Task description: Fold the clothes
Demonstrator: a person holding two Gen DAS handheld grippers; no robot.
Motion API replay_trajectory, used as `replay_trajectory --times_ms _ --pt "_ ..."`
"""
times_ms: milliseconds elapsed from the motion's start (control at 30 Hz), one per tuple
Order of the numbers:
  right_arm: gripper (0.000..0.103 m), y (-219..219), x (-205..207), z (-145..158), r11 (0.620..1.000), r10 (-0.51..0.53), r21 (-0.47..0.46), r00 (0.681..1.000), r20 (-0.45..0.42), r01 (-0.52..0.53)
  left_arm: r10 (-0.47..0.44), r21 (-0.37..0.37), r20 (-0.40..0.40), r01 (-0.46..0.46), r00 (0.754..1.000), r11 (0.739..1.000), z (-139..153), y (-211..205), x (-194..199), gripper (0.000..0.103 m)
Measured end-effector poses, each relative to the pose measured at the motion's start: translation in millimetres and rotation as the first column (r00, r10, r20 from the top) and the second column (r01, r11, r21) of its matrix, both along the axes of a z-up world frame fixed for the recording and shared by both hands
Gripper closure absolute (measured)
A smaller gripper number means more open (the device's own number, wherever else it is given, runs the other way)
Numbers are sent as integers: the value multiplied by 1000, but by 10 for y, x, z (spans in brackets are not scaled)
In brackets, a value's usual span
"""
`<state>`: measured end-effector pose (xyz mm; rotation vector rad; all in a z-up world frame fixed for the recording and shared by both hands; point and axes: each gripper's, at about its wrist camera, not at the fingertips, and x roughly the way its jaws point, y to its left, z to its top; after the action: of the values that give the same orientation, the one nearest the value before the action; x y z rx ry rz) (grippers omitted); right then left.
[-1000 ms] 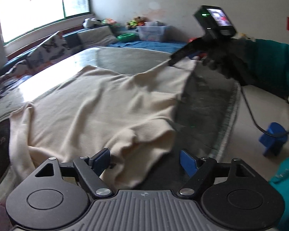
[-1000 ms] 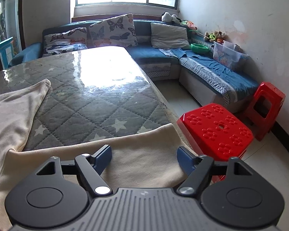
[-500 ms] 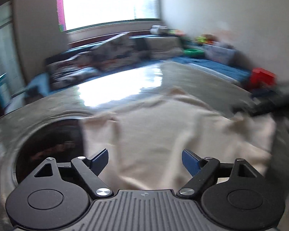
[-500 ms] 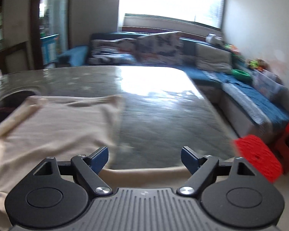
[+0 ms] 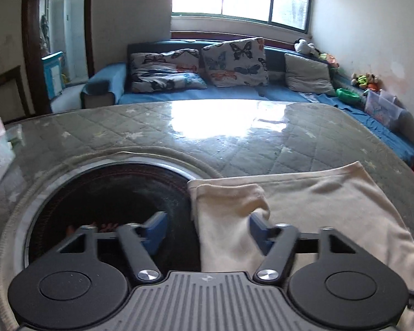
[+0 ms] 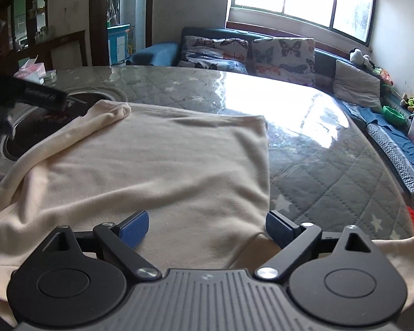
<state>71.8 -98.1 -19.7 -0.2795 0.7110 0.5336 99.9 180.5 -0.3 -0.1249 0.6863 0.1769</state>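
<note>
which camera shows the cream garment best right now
The right wrist view: the cream garment lies spread across the table, nearly whole. The left wrist view shows only its rolled end between the left gripper's fingers.

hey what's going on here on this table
A person is folding a cream garment spread on the quilted table, with a handheld gripper in each hand. The left gripper has been closing around a bunched fold at the garment's edge beside a round dark inset. The right gripper hovers open above the cloth.
</note>
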Motion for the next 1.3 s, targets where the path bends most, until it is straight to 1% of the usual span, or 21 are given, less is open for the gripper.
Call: replay_trajectory --times_ms 33,100,133,200,233,267,300,367,467,533,633,800,967,1067,1167,1200,1300 --pt "7 1 -4 -8 1000 0 -1 1000 -1 0 -5 -6 -1 5 1000 1000 -13 11 27 46" --pt "7 -6 2 -15 1000 -1 2 1000 -4 1 -18 -6 -8 18 1000 1000 -54 10 65 55" --pt "6 -13 8 -14 1000 -1 4 1000 -7 1 -23 -8 -16 23 1000 1000 -74 10 79 61" --pt "5 -24 21 -19 1000 -3 9 1000 -14 3 -28 -9 -31 28 999 1000 -122 -9 116 62" --pt "4 -24 29 -29 1000 -4 12 1000 -17 4 -29 -9 -32 29 999 1000 -136 -9 117 65" --pt "4 -23 35 -36 1000 -5 15 1000 -20 5 -31 -10 -33 31 999 999 -147 -10 117 72" --pt "3 -26 38 -40 1000 -6 18 1000 -22 7 -33 -11 -35 33 999 999 -157 -9 116 76" --pt "0 -32 51 -53 1000 -13 22 1000 -24 14 -35 -9 -32 35 999 999 -168 -3 104 87" --pt "0 -44 63 -79 999 -20 36 999 -31 21 -30 -8 -21 30 999 1000 -167 22 79 96" --pt "0 -54 70 -91 999 -22 47 999 -36 24 -22 -10 -8 22 1000 1000 -146 48 49 99" --pt "0 -66 78 -106 998 -24 59 999 -41 26 -2 -21 21 2 1000 1000 -88 100 -24 100" --pt "0 -64 64 -123 998 -22 61 999 -30 23 43 -19 57 -42 997 999 24 201 -156 100" --pt "0 -64 52 -129 998 -23 62 999 -26 24 119 0 116 -120 986 993 183 360 -462 100" --pt "0 -47 49 -114 998 -22 52 999 -26 24 193 8 147 -197 970 980 252 511 -751 100" --pt "0 -18 35 -85 1000 -13 28 1000 -21 14 270 14 166 -276 949 961 282 661 -1041 100" --pt "0 -7 24 -71 1000 -8 17 1000 -16 8 293 15 163 -300 942 954 274 709 -1141 100" --pt "0 28 -34 -17 1000 19 -7 1000 1 -19 331 26 132 -337 934 941 190 813 -1347 100"
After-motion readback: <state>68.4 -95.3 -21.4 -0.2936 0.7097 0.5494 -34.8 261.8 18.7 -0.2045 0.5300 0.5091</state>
